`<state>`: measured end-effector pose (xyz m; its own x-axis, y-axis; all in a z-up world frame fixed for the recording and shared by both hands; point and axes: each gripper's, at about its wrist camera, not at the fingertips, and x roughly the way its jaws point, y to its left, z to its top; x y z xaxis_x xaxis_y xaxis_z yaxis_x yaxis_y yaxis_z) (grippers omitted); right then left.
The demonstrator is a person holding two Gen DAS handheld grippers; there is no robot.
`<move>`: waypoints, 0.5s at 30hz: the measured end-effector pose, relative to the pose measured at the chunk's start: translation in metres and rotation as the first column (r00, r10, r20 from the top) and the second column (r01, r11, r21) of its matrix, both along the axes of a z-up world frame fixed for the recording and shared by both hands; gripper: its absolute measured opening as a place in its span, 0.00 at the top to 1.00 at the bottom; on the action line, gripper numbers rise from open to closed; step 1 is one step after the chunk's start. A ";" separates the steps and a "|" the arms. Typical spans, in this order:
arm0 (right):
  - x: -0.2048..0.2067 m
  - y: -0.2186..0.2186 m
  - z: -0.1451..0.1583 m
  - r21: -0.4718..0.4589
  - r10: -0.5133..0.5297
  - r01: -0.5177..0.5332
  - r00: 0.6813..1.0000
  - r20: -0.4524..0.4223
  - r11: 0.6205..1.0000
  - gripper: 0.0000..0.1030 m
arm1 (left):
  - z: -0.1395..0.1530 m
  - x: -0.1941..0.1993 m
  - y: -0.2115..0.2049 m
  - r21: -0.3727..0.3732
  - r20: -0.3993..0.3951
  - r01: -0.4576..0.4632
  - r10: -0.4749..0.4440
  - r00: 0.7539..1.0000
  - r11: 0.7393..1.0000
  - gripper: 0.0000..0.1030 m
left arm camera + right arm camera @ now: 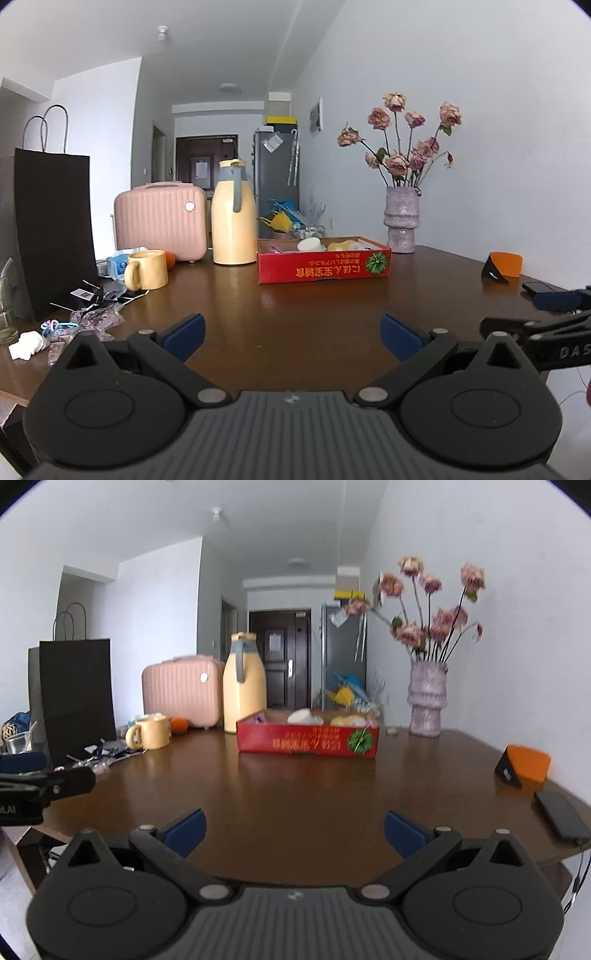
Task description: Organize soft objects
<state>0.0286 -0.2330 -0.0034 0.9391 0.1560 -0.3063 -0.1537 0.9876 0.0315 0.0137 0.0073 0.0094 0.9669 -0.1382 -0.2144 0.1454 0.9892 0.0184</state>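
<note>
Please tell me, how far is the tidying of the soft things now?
Done, it seems: some soft-looking pale things already lie in the red box. In hand: nothing; the left gripper and the right gripper are both open and empty above the table. Left: the crumpled white tissue and wrappers at the table's left side.

Domestic interior, apparently an apartment's dining area. A dark wooden table (pixel 295 302) fills the lower frame, bearing a vase of dried roses (pixel 402 221) at right and a yellow thermos jug (pixel 233 218), a pink vanity case (pixel 160 221) and a yellow mug (pixel 147 270) at centre-left. Behind, centre frame, a grey refrigerator (pixel 277 173) and a dark entrance door (pixel 201 162) close a hallway.
</note>
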 end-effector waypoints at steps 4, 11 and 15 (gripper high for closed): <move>0.002 0.000 -0.001 0.013 -0.018 0.018 1.000 -0.008 1.000 0.00 | 0.003 -0.001 0.004 -0.024 0.006 -0.013 0.013 1.000 1.000 0.00; 0.003 -0.002 0.000 0.014 -0.015 0.015 1.000 -0.013 1.000 0.00 | 0.001 0.002 0.003 -0.011 -0.003 -0.016 0.016 1.000 1.000 0.00; 0.005 -0.004 -0.001 0.019 -0.019 0.019 1.000 -0.019 1.000 0.00 | 0.000 0.004 0.004 -0.009 -0.009 -0.021 0.021 1.000 1.000 0.00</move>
